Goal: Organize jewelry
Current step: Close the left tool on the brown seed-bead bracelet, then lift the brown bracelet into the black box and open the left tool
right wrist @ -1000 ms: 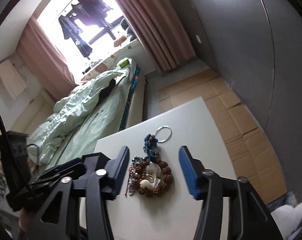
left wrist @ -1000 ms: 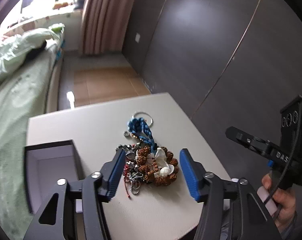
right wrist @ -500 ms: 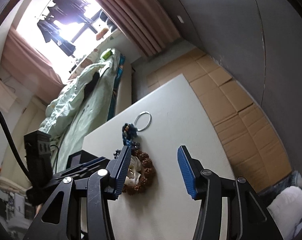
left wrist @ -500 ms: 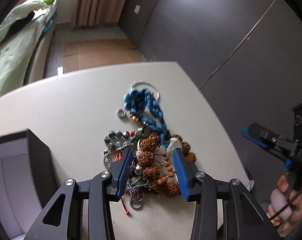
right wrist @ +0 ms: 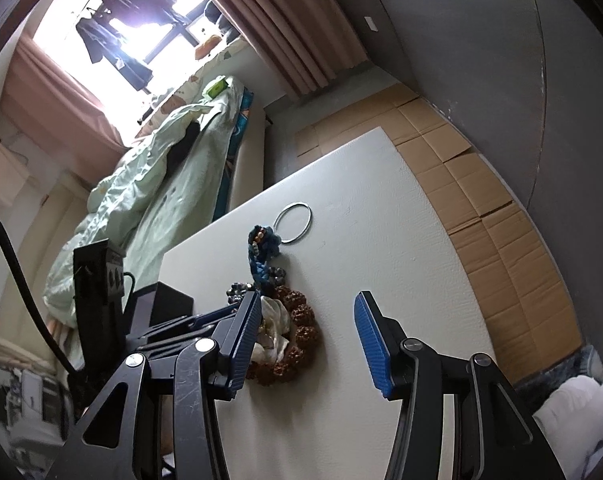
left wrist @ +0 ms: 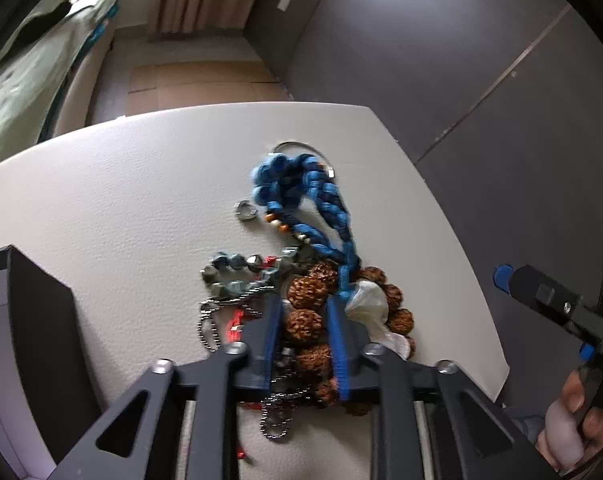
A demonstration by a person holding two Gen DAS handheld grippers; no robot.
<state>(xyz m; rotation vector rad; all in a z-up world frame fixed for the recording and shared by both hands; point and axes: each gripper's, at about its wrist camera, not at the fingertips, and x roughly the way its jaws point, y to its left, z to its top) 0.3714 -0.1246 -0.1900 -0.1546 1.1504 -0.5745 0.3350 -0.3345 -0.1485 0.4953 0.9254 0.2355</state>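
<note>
1. Table [left wrist: 121, 200]: white, grained top filling the middle of the left wrist view. A dark open box [left wrist: 33, 320] stands at its lower left edge, its pale lining showing. Judged to be the destination for sorted pieces.

2. Jewelry pile [left wrist: 301, 280]: a tangled heap at lower centre of the left wrist view, well apart from the box.

3. Left gripper [left wrist: 303, 320]: its jaws have just been closing, and the blue pads stand either side of the brown seed-bead bracelet [left wrist: 305, 292], pressing on one run of its beads. To lift well, judge whether the hold takes the bracelet alone; a slow, straight rise should let the ball chain [left wrist: 221, 312] and cord slide off instead of trailing along.

4. Right gripper [right wrist: 307, 332]: jaws apart, nothing between the pads, hovering over bare table at lower centre of the right wrist view, just right of the pile. It could pin down stray strands if they catch.

5. Blue braided cord [left wrist: 313, 208]: knotted rope running from upper centre down over the brown beads; a likely snag.

6. White shell-like piece [left wrist: 367, 300]: resting on the bracelet, right of the pads.

7. Grey faceted beads [left wrist: 233, 268]: left of the bracelet, with red thread among them.

8. Metal ring [right wrist: 293, 224]: thin hoop lying flat beyond the cord.
</note>
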